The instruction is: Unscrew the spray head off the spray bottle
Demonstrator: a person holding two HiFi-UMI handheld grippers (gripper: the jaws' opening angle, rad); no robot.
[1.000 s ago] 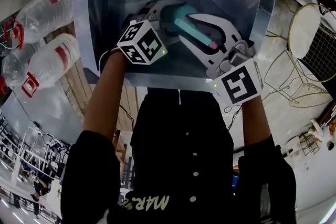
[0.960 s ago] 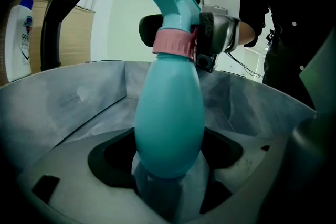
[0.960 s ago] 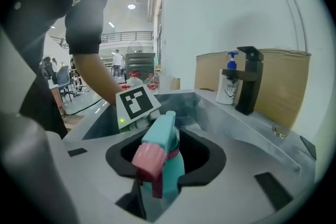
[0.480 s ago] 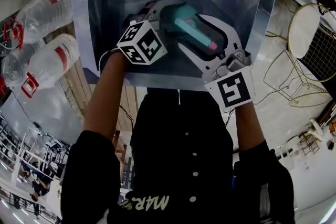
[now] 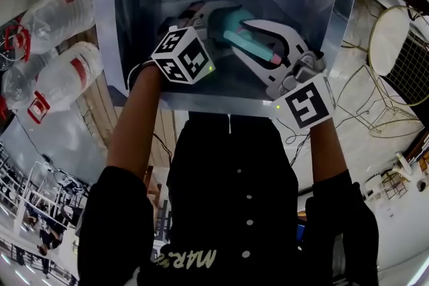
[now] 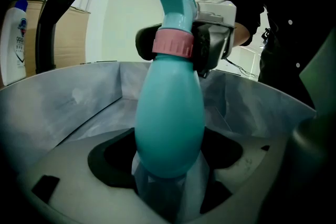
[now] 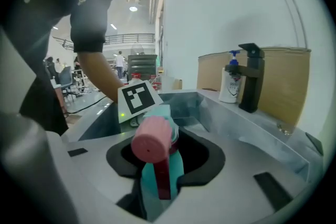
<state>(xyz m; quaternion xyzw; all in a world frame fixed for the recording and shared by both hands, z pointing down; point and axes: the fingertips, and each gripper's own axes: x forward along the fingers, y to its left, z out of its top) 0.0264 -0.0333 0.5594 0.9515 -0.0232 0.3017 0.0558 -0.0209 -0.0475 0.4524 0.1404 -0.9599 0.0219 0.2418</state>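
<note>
Over the sink (image 5: 134,23), the teal spray bottle (image 6: 170,118) lies lengthwise along your left claw (image 6: 169,165), which is clamped on its body, neck pointing away from that hand. Your right claw (image 5: 244,37), whose jaws have just been closing, grips the spray head (image 7: 157,170) at its pink collar (image 6: 173,42) from the opposite side. Any twist should therefore turn about the bottle's long axis.

left gripper (image 5: 213,22): jaws clamping bottle (image 6: 169,113), tilting down | right gripper (image 5: 240,37): jaws just closing, now gripping head (image 7: 152,139) between them | left arm (image 5: 134,117) and right arm (image 5: 325,151): both reaching forward, forearms showing bare
</note>
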